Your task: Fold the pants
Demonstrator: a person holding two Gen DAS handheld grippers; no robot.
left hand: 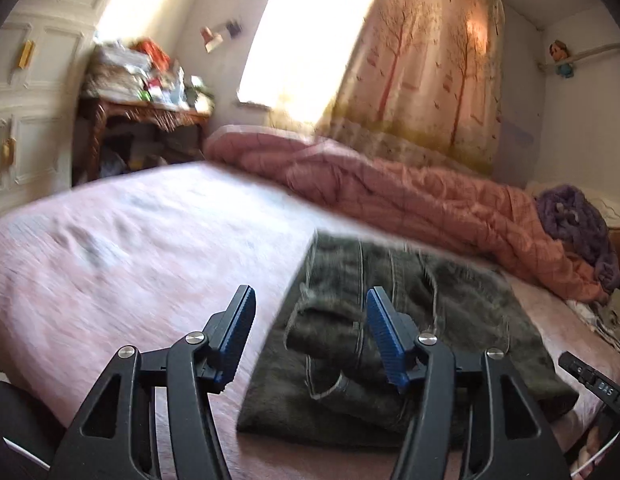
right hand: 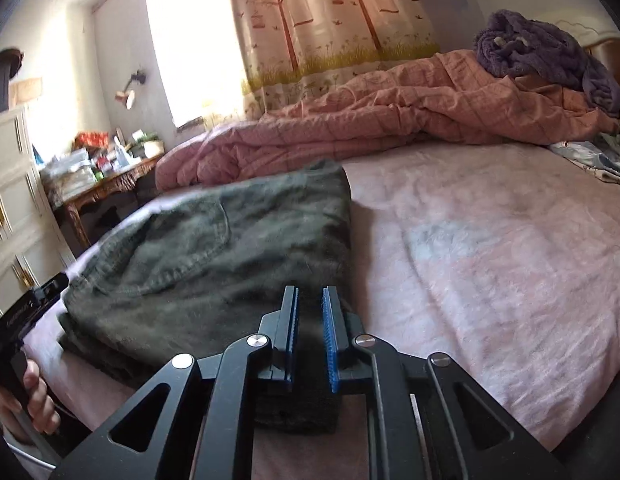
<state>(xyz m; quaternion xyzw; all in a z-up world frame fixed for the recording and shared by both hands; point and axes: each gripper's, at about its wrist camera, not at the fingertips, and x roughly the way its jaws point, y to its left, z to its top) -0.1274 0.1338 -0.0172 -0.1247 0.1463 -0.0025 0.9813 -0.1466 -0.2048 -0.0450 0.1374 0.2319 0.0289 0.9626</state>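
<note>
Dark olive-green pants [left hand: 394, 344] lie folded into a thick pad on the pink bed sheet [left hand: 122, 264]. My left gripper [left hand: 310, 300] is open, hovering over the left edge of the folded pants, nothing between its blue pads. In the right wrist view the same pants [right hand: 214, 248] lie left of centre, back pocket up. My right gripper [right hand: 310, 300] has its jaws a narrow gap apart over the near right corner of the pants, with dark cloth seen between the pads; a grip on the cloth cannot be made out.
A rumpled salmon quilt [left hand: 410, 196] and a purple towel [right hand: 550, 52] lie along the far side of the bed. A cluttered wooden table [left hand: 146, 112] and white cabinets [left hand: 26, 120] stand left. The left hand and its gripper handle [right hand: 14, 360] show at the bed's edge.
</note>
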